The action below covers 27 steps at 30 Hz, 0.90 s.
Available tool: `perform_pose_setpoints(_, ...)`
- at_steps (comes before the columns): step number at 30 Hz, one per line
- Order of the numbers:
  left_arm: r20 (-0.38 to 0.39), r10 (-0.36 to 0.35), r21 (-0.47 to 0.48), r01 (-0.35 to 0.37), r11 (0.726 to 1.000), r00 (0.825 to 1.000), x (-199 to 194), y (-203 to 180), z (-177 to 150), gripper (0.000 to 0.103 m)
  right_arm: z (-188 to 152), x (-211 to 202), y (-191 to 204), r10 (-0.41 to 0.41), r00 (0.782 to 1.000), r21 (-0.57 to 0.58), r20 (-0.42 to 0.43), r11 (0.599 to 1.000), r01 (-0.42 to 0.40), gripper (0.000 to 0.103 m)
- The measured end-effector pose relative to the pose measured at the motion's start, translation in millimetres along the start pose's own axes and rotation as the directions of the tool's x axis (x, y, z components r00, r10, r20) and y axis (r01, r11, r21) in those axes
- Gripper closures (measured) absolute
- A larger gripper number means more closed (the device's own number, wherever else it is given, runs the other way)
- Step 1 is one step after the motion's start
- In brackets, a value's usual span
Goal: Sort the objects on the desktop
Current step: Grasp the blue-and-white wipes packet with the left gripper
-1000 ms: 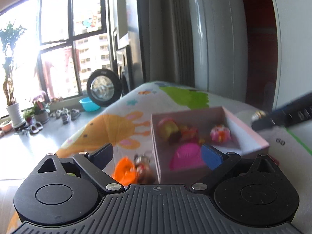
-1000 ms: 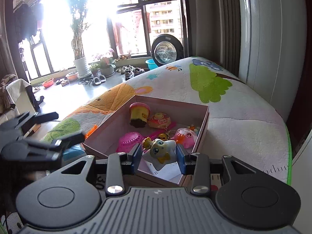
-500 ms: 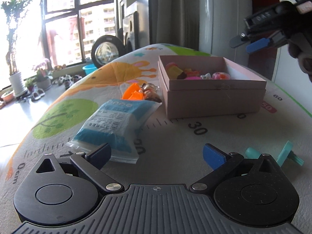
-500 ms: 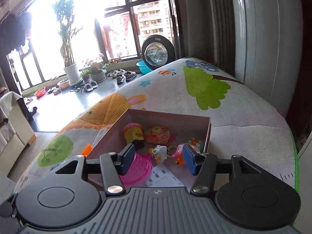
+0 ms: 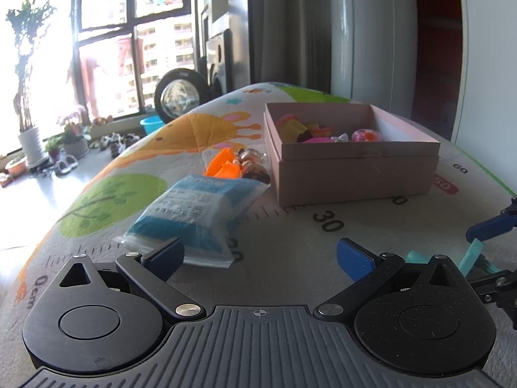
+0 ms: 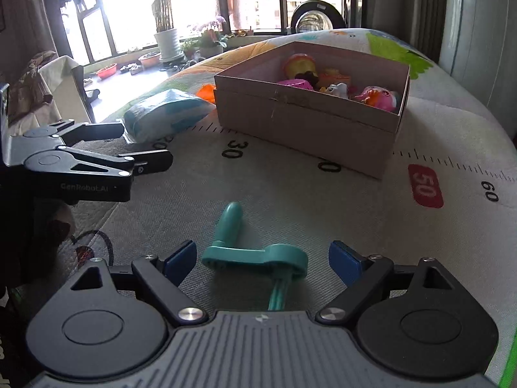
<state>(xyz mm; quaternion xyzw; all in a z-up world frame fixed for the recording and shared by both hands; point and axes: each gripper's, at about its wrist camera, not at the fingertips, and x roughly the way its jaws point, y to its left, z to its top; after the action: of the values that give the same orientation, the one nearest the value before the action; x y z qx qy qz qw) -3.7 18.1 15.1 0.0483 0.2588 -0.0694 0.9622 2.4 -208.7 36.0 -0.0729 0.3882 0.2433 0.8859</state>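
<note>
Right gripper [image 6: 262,260] hangs low over the printed play mat [image 6: 323,200], jaws opening, blue pads standing apart on either side of a teal plastic crank-shaped piece [image 6: 255,255] without pressing on it. That piece lies flat on the mat: its arm runs crosswise between the pads, roughly left to right in the right wrist view, with a round boss at the right end; from the left end a rounded knob-handle points away from the camera toward the pink box [image 6: 310,119], and from the boss a ribbed stem runs back toward the gripper body and passes out of sight under it. So the arm's long axis sits across the jaw line, handle and stem at right angles to it, pointing opposite ways. Left gripper [image 5: 260,253] also sits low over the mat, jaws spread wide with nothing between them; its left pad is just in front of the near corner of a blue-and-white plastic packet [image 5: 197,213], whether touching I cannot tell. The packet lies flat, long axis running away from the camera toward an orange toy [image 5: 224,168] and a small keychain cluster [image 5: 250,165] beside the box's left wall. Box stands open on the mat past the printed 30 mark, holding several small toys: a pink round one, a yellow-and-pink one, a small white figure. In the left wrist view, the teal piece shows at the right edge, beside the right gripper's blue pad.
</note>
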Motion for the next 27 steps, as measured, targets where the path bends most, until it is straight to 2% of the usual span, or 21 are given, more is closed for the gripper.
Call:
perform_pose_setpoints(3, 0.054, 0.046, 0.037, -0.048, 0.998, 0.997, -7.0, 1.1, 9.5, 0.0, -2.9, 4.3, 1.5, -0.092, 0.994, -0.062, 0.053, 0.993, 0.096, 0.005)
perform_pose_setpoints(6, 0.046, 0.107, 0.04, -0.109, 0.993, 0.993, 0.5, 12.5, 23.4, 0.0, 0.0, 12.4, -6.9, -0.164, 0.982, -0.046, 0.089, 0.985, 0.169, 0.005)
perform_pose_setpoints(9, -0.014, 0.144, 0.058, -0.143, 0.988, 0.99, 20.1, 24.8, 33.4, 0.0, 3.0, 22.8, -25.8, -0.139, 0.988, 0.081, 0.068, 0.988, 0.133, 0.001)
perform_pose_setpoints(11, -0.077, 0.154, 0.067, -0.149, 0.987, 0.985, 38.5, 33.3, 35.8, 0.0, 4.1, 21.7, -34.2, -0.111, 0.991, 0.123, 0.076, 0.987, 0.101, 0.0)
perform_pose_setpoints(15, -0.186, 0.139, 0.018, -0.138, 0.99, 0.973, 68.8, 47.4, 33.2, 0.0, 1.5, 19.7, -39.2, -0.088, 0.992, 0.148, 0.094, 0.986, 0.074, 0.0)
perform_pose_setpoints(17, -0.202, 0.119, -0.02, -0.126, 0.992, 0.972, 73.7, 51.8, 31.7, 0.0, 1.4, 19.7, -39.4, -0.088, 0.992, 0.149, 0.094, 0.986, 0.073, 0.0)
perform_pose_setpoints(18, -0.194, 0.119, -0.022, -0.126, 0.992, 0.974, 72.9, 51.3, 31.4, 0.002, 1.8, 20.1, -38.8, -0.087, 0.992, 0.148, 0.094, 0.986, 0.073, 0.0)
perform_pose_setpoints(21, -0.178, 0.112, -0.007, -0.115, 0.993, 0.978, 67.9, 46.7, 31.3, 0.027, 2.2, 20.1, -39.1, -0.084, 0.992, 0.149, 0.094, 0.986, 0.07, 0.0)
perform_pose_setpoints(27, -0.162, 0.082, -0.001, -0.083, 0.997, 0.983, 50.4, 29.5, 25.7, 0.033, 3.3, 22.2, -36.0, -0.097, 0.992, 0.131, 0.081, 0.988, 0.085, 0.0)
